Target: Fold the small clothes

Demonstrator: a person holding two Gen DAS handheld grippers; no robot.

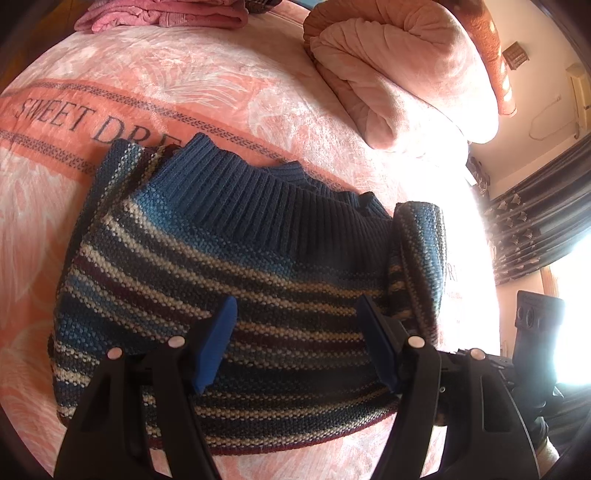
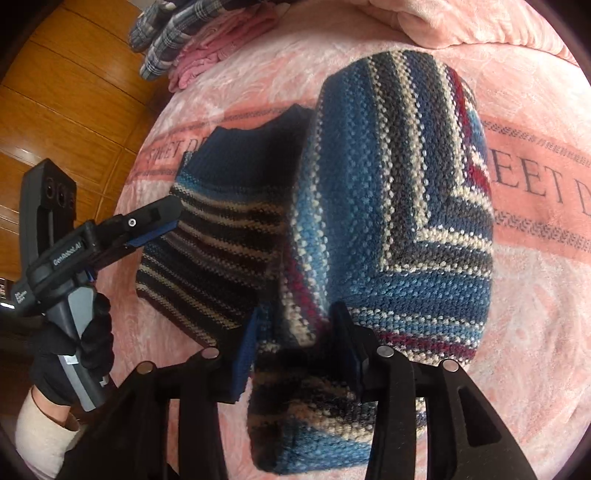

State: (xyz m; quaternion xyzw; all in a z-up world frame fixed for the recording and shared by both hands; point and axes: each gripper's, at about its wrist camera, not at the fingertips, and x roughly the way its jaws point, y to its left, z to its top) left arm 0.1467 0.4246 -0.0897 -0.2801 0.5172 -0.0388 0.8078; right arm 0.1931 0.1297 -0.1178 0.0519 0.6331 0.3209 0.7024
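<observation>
A striped knit sweater (image 1: 229, 266) in blue, cream and maroon, with a dark blue ribbed collar (image 1: 240, 184), lies on the pink bed blanket (image 1: 184, 85). My left gripper (image 1: 297, 332) hovers open over its lower body, and its blue pads (image 1: 216, 343) hold nothing. My right gripper (image 2: 295, 350) is shut on the sweater's right side, and that folded flap (image 2: 391, 206) stands raised above the rest of the sweater (image 2: 210, 254). The same raised flap (image 1: 417, 254) shows at the right of the left wrist view. A gloved hand (image 2: 74, 350) holds the left gripper (image 2: 151, 225).
Folded pink clothes (image 1: 166, 14) lie at the bed's far side, with a plaid garment (image 2: 166, 40) beside them. A rolled pink quilt (image 1: 399, 74) fills the far right. Wooden panelling (image 2: 55, 103) lies beyond the bed's left edge, and a dark curtain (image 1: 535, 229) hangs at the right.
</observation>
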